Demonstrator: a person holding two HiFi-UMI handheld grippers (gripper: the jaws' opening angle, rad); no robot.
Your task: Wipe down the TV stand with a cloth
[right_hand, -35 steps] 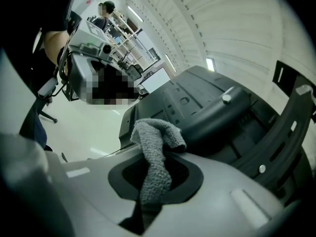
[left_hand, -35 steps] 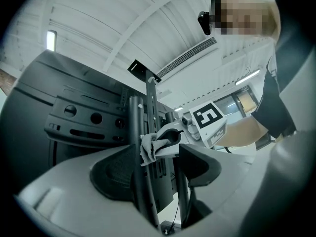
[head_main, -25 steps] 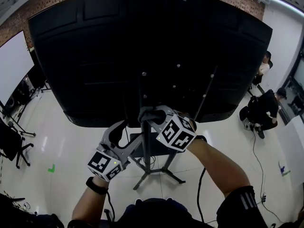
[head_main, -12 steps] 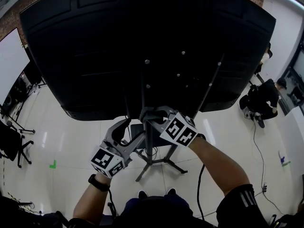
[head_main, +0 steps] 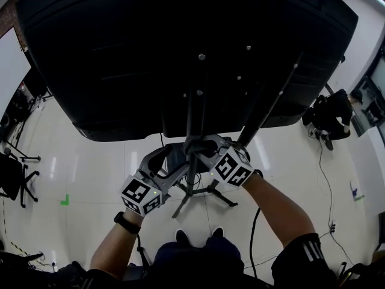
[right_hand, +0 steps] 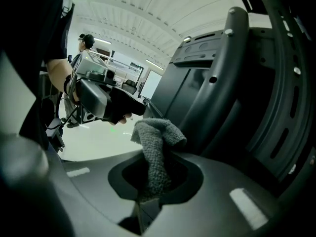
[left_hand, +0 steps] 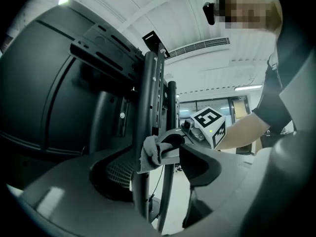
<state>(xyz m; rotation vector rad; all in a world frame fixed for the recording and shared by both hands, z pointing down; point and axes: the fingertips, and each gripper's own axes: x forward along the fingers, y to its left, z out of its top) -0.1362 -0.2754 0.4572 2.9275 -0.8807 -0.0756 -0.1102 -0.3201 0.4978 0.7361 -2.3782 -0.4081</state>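
Wiping stage, judged: right gripper [head_main: 197, 147] clamped on grey cloth [right_hand: 155, 147], cloth pressed against TV stand upright [left_hand: 144, 107], 6 o'clock of the television [head_main: 150, 53]. Left gripper [head_main: 171, 162], at its 8 o'clock, jaws apart astride the upright. Next: probably slide cloth along the upright.

Hidden and cut-off parts around the TV stand

The TV [head_main: 180, 53] runs off the head view's top edge, and its dark back swallows the upper stand post [head_main: 189, 184]. The right gripper [head_main: 197, 147] hides most of the cloth [right_hand: 154, 147] in the head view. In the right gripper view the cloth covers the jaw tips.
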